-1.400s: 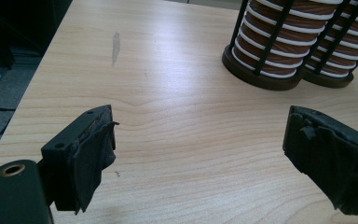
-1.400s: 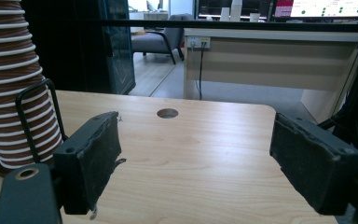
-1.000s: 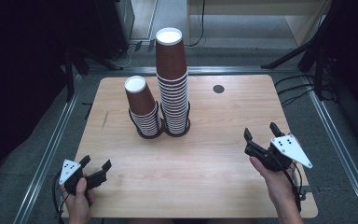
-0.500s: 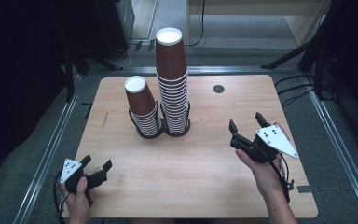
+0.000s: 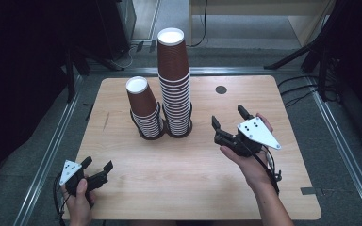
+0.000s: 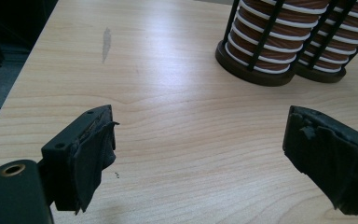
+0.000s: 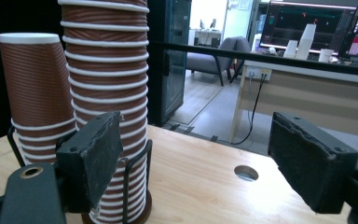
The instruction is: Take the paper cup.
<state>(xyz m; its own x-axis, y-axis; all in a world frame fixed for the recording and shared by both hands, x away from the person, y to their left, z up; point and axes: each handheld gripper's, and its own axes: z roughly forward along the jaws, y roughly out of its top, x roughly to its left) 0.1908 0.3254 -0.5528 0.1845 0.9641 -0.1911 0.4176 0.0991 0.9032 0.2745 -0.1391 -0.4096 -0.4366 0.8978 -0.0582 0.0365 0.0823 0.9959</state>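
Brown paper cups stood in two stacks from above: the tall stack (image 5: 174, 84) beside the short stack (image 5: 143, 109) on the wooden table (image 5: 169, 179). We saw the left gripper (image 5: 95, 169) and right gripper (image 5: 228, 123) gaping wide. Left gripper view added black wire holders (image 6: 270, 51); right gripper view, distant monitors (image 7: 317, 23).

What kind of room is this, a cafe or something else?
More likely an office or lab workspace than a cafe. Past the wooden table with its stacked paper cups, the right gripper view shows lit computer monitors on a desk, a grey chair, and trailing cables on the floor.
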